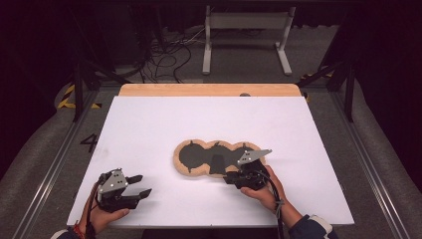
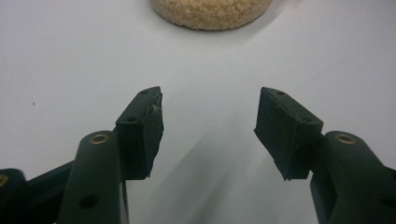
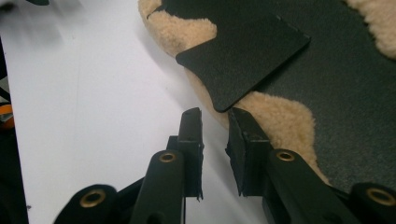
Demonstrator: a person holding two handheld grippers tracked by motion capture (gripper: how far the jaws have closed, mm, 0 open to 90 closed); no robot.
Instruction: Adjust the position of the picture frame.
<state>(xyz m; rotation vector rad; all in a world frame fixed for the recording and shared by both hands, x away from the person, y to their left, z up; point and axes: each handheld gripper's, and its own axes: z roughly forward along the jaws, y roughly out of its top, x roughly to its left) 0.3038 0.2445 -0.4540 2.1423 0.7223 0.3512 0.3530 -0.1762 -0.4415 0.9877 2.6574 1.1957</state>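
The fleece-edged pad (image 1: 199,158), three joined lobes with a black centre, lies flat near the middle of the white surface (image 1: 149,119), and a black flap (image 3: 243,63) hangs out over its near fleece rim. The right gripper (image 3: 214,122) sits just short of that flap's rounded corner, released, with only a narrow gap between its jaws and nothing in it. The step in hand looks like taking hold of the flap, so the gripper should slide forward with one jaw under the corner and one over it, low enough to miss the fleece rim (image 3: 285,121), then close squarely on the thin sheet rather than on the pile. A shallow approach would probably keep the flap from being pushed away. The left gripper (image 2: 208,119) rests well apart at the near left, jaws spread and empty, the pad's edge (image 2: 211,11) ahead of it; it could come in to steady the pad.
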